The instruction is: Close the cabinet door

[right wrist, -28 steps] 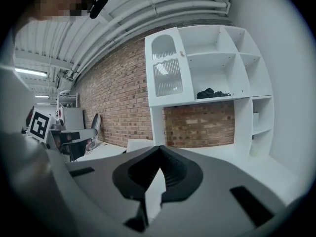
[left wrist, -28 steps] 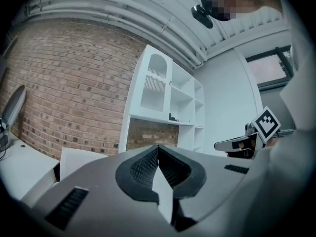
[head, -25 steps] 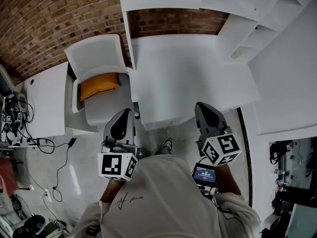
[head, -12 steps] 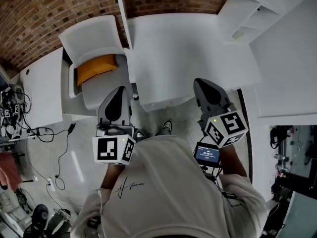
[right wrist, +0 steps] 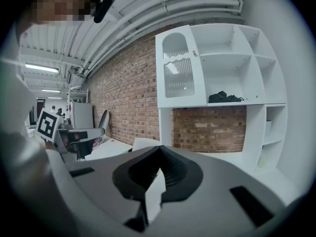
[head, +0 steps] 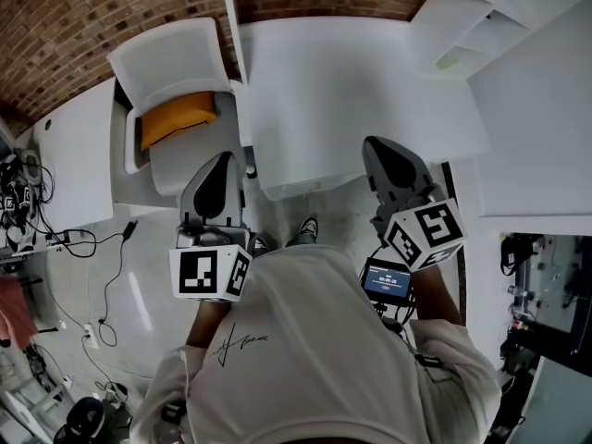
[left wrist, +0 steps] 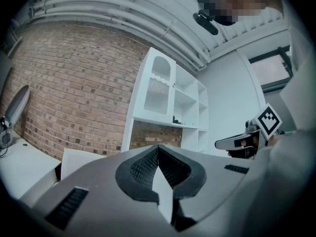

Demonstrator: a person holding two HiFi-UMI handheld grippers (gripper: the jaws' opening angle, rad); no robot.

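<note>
The left claw [head: 223, 163] and right claw [head: 379, 151] are clenched on nothing, low before the counter [head: 351, 91]; I think the high cabinet door [right wrist: 177, 68] is not yet reached.

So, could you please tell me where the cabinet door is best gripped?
Take what looks like a small knob high on the door's right edge, coming straight from the front. The door is a flat, upright arched panel with nothing else to pinch. The left gripper and right gripper are both shut, so the jaws must open first.
</note>
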